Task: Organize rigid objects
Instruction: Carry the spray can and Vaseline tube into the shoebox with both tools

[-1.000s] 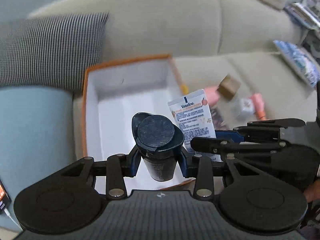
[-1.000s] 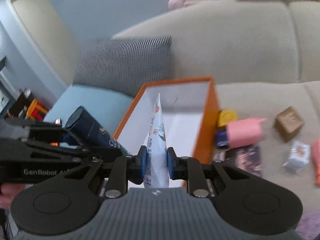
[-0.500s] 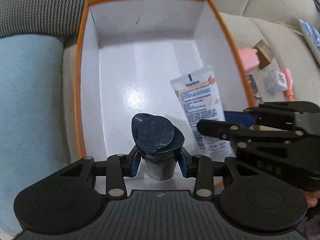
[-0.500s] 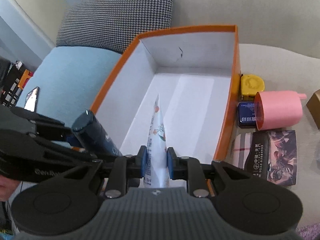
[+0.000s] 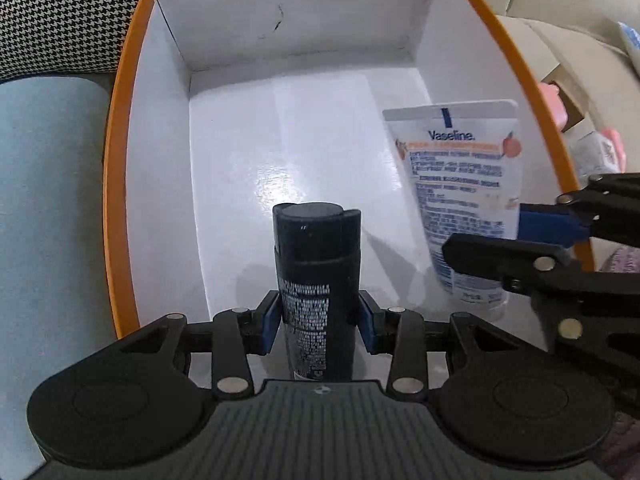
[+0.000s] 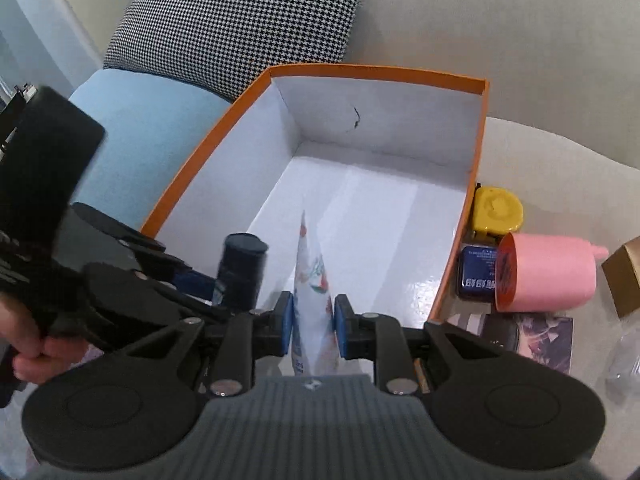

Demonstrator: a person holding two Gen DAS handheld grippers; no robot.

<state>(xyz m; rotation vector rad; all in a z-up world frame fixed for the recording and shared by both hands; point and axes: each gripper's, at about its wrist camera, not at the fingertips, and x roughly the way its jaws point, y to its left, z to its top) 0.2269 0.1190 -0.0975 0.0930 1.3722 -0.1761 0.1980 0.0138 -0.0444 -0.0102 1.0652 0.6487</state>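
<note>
An orange box with a white inside sits on the sofa; it also shows in the right wrist view. My left gripper is shut on a dark navy bottle, held low inside the box near its front. My right gripper is shut on a white Vaseline tube, also low inside the box at its right side. The tube and the right gripper show in the left wrist view; the bottle shows in the right wrist view.
Right of the box on the beige sofa lie a yellow round case, a pink cup on its side, a blue tin, a dark printed packet and a brown box. A houndstooth cushion and a light blue cushion stand left.
Both grippers have moved forward and down into the box with their objects. The bottle now stands more upright in the left gripper. Both stay shut.
</note>
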